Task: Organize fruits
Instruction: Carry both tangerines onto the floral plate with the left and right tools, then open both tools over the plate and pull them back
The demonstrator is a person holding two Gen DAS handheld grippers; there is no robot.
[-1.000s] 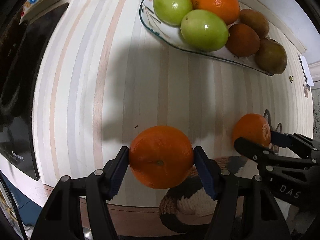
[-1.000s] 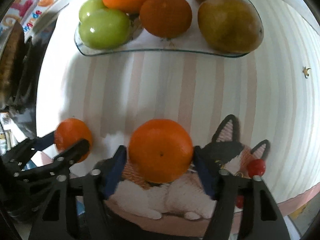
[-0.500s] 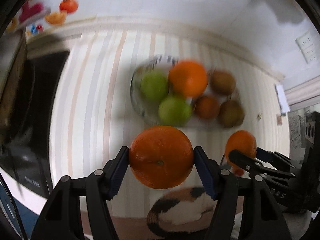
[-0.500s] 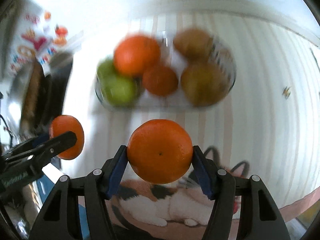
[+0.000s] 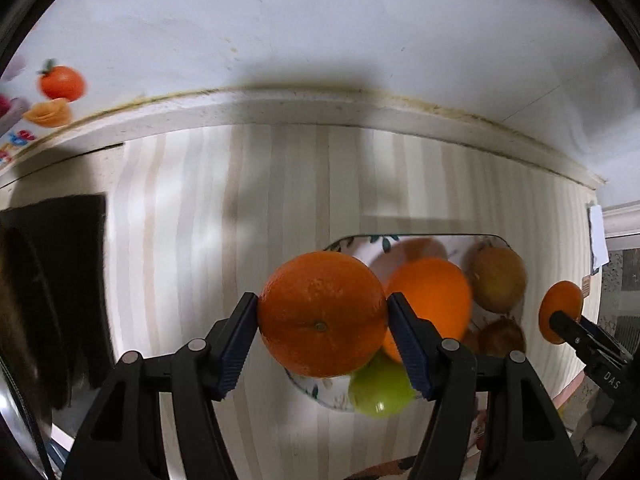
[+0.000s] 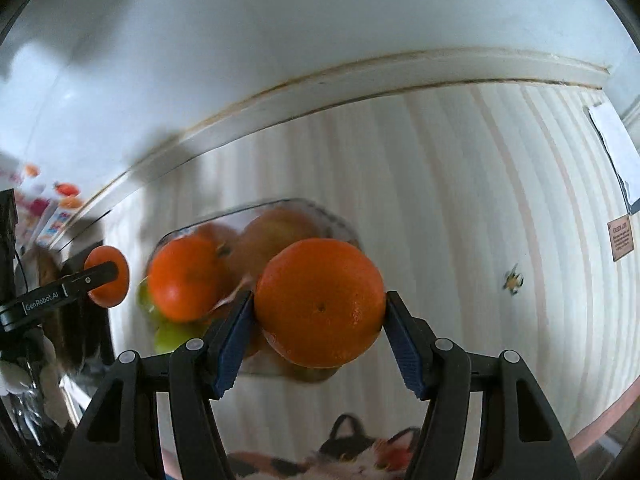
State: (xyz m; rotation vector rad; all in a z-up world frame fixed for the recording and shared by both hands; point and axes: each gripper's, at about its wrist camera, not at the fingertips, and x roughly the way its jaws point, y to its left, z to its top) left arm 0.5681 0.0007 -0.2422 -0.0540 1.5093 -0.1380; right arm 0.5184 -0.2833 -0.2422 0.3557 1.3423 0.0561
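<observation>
My left gripper (image 5: 322, 314) is shut on an orange (image 5: 322, 312) and holds it in the air in front of the glass fruit plate (image 5: 340, 394). The plate holds another orange (image 5: 434, 294), a green apple (image 5: 380, 394) and brown fruits (image 5: 498, 278). My right gripper (image 6: 320, 304) is shut on a second orange (image 6: 320, 302), also raised near the plate (image 6: 280, 206). Each gripper shows in the other's view, the right one at the right edge (image 5: 560, 318), the left one at the left edge (image 6: 106, 276).
The striped tablecloth (image 5: 260, 208) runs back to a white wall ledge (image 5: 320, 108). A dark appliance (image 5: 52, 280) stands at the left. A cat-patterned mat (image 6: 352, 460) lies at the near table edge. A paper sheet (image 6: 616, 148) lies at the far right.
Both grippers have lifted their oranges and tilted up and forward. The plate has dropped lower in both views and now sits right behind the held oranges.
</observation>
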